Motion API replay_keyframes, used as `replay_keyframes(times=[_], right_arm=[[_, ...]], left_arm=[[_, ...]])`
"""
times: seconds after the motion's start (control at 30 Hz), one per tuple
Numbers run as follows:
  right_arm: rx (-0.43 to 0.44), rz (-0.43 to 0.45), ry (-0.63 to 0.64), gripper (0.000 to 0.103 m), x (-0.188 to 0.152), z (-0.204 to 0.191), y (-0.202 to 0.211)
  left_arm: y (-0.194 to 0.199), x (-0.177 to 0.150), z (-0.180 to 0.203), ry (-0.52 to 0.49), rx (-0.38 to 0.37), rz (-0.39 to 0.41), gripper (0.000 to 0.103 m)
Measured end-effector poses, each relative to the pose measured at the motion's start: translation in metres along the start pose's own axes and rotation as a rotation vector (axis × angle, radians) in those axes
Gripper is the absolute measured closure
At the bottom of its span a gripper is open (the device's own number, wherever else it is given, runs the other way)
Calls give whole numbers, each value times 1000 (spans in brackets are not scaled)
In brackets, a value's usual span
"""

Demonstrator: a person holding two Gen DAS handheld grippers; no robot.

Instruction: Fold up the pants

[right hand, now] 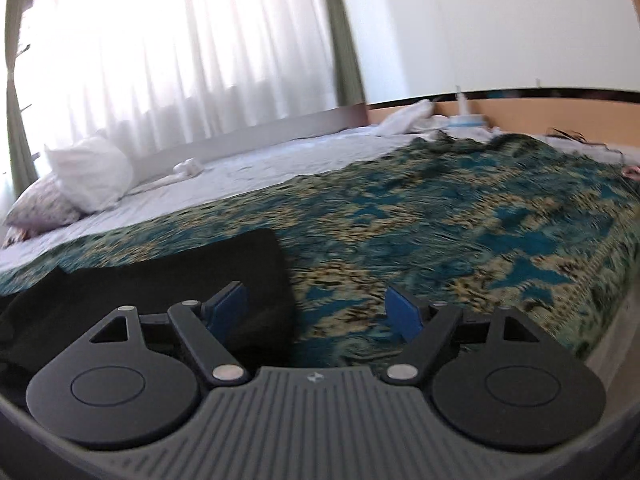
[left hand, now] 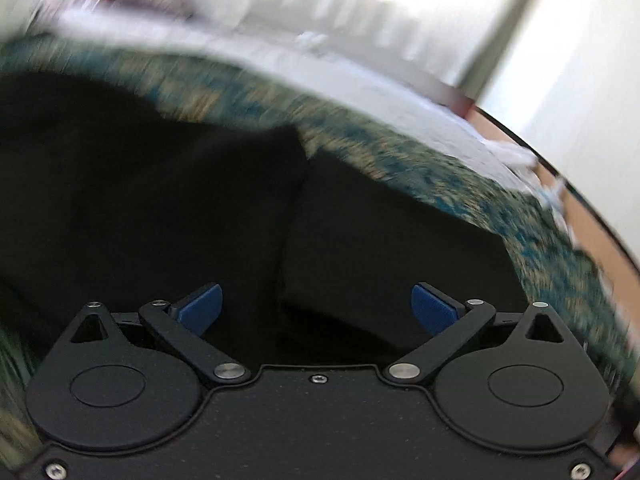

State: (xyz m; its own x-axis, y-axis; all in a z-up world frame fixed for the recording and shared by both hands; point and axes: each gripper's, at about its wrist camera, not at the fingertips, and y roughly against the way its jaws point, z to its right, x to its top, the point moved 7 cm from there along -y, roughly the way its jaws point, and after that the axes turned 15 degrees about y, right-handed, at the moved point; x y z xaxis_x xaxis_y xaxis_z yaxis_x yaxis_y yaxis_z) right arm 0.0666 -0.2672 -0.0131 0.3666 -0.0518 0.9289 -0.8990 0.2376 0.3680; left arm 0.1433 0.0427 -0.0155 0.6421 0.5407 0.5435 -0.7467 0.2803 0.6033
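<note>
we have both grippers, left gripper (left hand: 316, 308) and right gripper (right hand: 316, 312), released and empty; the black pants (left hand: 160, 200) lie folded on the bed (right hand: 440, 220) near its front edge, so next we judge whether another fold is needed.

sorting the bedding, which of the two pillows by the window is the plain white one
The upper pillow, propped nearer the curtain, is plain white. The lower pillow, lying under it at the bed's edge, carries a faint purplish print.
</note>
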Motion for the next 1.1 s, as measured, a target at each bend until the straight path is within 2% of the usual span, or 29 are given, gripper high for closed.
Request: replay_keyframes(times=[0.07, 0.13, 0.23, 0.47, 0.5, 0.53, 0.57, 0.6, 0.7, 0.8, 1.03, 1.1], right_arm=[[1, 2, -24, 16, -5, 3, -1], [5, 7, -42, 16, -11, 5, -5], [-2, 23, -50, 14, -17, 1, -8], [-12, 72, -28, 12, -27, -7, -1], [-15, 74, -26, 12, -28, -8, -2], [-16, 77, -29, 12, -27, -7, -1], [-16, 79, -32, 12, -27, -7, 0], [-17, 80, -35, 12, -28, -7, -1], [-16, 84, -39, 12, -28, -7, -1], [-10, 87, -37, 11, -29, -8, 0], [-15, 87, -32, 10, -29, -8, 2], [-10, 77, -8, 10, -28, -10, 3]], left_arm=[[0, 5, -5, 58, -18, 37, 0], [-3, 7, -6, 108, -14, 26, 0], [-6, 10, -7, 131, 0, 27, 1], [-18, -3, 12, 47, -17, -2, 10], [-19, -3, 14, 39, -10, -1, 16], [-18, -4, 15, 36, -1, 4, 36], [-19, -3, 15, 39, 14, 11, 48], [-21, -4, 13, 49, 37, 10, 71], [-21, -6, 12, 70, 20, 21, 78], [-13, -10, 13, 54, 14, 46, 80], [21, -22, 25, -124, 56, 164, 83], [24, -27, 24, -174, 87, 172, 83]])
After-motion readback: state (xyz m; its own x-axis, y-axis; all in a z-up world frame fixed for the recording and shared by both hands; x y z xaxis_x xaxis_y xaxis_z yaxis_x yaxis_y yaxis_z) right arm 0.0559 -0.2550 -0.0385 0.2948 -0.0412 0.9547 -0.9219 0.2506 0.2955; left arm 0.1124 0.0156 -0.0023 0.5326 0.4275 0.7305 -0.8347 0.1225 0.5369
